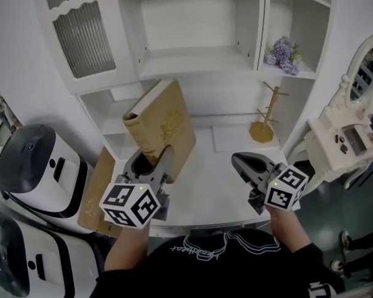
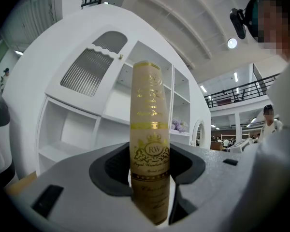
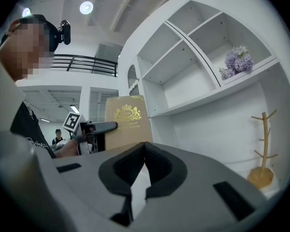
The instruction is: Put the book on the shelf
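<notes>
- Book (image 1: 161, 129) stands tilted, pinched low at its spine edge between my left claw's (image 1: 153, 161) pads, in front of the white shelf unit (image 1: 193, 64) and not yet in any compartment.
- Right claw (image 1: 239, 160) hangs pressed together, empty, off to the side.
- Risk: gripped so low, the tall book may pivot or slip, clipping a shelf edge.

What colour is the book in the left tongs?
Tan book with gold print, clearest in left gripper view.
</notes>
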Action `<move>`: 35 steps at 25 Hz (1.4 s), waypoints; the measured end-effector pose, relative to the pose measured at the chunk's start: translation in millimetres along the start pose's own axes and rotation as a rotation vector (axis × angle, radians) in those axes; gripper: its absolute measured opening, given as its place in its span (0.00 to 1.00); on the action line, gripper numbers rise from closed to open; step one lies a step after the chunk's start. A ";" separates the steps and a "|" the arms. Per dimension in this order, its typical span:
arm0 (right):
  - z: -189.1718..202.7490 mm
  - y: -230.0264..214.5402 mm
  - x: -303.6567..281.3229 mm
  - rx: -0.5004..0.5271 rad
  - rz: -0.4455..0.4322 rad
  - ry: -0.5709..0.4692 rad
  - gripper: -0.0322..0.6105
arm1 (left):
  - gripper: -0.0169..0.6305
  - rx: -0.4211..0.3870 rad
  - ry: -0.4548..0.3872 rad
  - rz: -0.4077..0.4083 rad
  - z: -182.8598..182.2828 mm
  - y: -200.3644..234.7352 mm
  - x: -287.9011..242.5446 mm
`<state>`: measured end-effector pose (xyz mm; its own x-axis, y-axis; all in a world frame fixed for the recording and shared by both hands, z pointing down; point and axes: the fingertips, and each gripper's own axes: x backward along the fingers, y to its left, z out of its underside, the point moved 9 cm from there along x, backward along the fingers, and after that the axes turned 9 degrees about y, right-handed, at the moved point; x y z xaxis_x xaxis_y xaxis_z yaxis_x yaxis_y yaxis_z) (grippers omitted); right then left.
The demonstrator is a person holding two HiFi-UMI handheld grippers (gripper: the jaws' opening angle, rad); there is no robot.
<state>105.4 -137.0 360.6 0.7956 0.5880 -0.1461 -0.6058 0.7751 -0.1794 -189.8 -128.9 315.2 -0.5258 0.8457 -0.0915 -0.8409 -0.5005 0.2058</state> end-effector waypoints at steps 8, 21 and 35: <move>-22.7 -60.9 -30.2 0.013 -0.080 0.012 0.06 | 0.33 -0.089 -0.083 -0.081 -55.4 0.5 -40.9; -23.9 -117.7 -56.1 0.009 -0.106 0.042 0.06 | 0.33 -0.209 -0.257 -0.146 -152.5 1.6 -73.4; -18.6 -146.7 -64.8 -0.015 -0.103 0.062 0.06 | 0.33 -0.217 -0.220 -0.250 -191.1 40.8 -133.6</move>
<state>142.6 -293.1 378.3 0.8519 0.4898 -0.1855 -0.5214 0.8268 -0.2113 -178.3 -297.7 149.6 -0.2815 0.9540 0.1034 -0.9593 -0.2821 -0.0088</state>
